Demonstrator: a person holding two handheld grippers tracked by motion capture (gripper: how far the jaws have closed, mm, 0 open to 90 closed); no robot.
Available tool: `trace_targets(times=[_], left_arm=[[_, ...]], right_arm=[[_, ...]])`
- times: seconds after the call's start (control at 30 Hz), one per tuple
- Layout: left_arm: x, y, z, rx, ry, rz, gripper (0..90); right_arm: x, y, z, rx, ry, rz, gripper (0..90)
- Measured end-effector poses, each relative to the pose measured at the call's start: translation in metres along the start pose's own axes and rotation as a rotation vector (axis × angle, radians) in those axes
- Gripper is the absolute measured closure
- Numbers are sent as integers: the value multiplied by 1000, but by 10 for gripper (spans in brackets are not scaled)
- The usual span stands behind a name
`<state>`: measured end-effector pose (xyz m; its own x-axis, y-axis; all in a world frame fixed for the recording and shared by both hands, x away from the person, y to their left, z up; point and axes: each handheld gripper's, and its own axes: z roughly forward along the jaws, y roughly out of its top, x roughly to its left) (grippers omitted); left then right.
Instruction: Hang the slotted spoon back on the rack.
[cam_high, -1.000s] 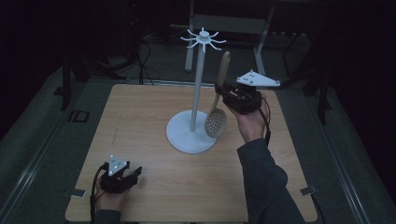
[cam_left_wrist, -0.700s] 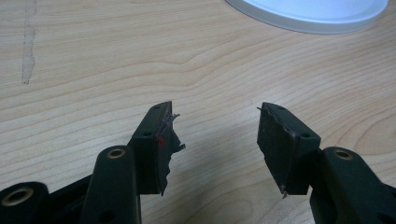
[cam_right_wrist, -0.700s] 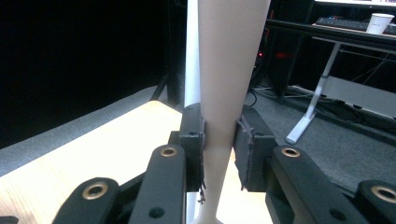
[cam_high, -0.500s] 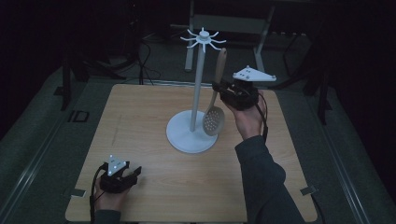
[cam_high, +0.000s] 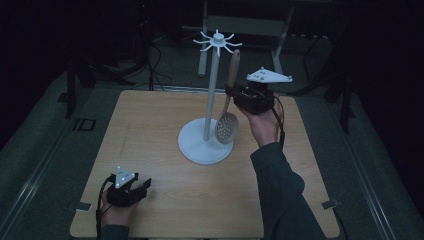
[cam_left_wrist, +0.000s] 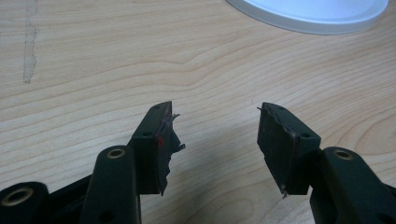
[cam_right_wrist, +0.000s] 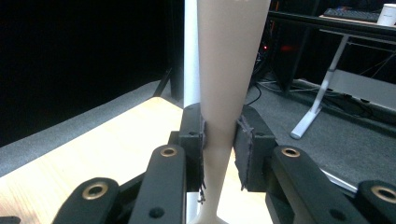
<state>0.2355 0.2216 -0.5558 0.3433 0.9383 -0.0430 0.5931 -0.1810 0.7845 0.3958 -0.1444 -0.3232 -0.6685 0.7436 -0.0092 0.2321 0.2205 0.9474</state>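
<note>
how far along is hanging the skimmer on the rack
Done: the right gripper is shut on the skimmer handle and holds it upright beside the rack pole. In hand: bringing the handle top up toward the hooks. Left: the skimmer is not hooked yet, then release. The left gripper rests open on the table.

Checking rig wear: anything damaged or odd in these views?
Yes: the left tool has frayed, torn pad edges on both fingers, seen in the left gripper view. The skimmer and rack look fine.
</note>
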Motion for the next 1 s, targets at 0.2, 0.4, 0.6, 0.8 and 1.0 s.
trace_targets(times=[0.2, 0.4, 0.6, 0.8, 1.0], left_arm=[[0, 0, 0, -1, 2, 1, 461], [0, 0, 0, 1, 2, 0, 462], [0, 0, 0, 1, 0, 2, 461], [0, 0, 0, 1, -1, 2, 461], [-1, 0, 1, 2, 1, 2, 461]], right_arm=[[1, 3, 2, -4, 7, 3, 743], [2, 5, 5, -2, 7, 7, 743], [1, 7, 8, 4, 3, 9, 743], [2, 7, 10, 5, 4, 14, 743], [1, 7, 13, 11, 8, 16, 743]])
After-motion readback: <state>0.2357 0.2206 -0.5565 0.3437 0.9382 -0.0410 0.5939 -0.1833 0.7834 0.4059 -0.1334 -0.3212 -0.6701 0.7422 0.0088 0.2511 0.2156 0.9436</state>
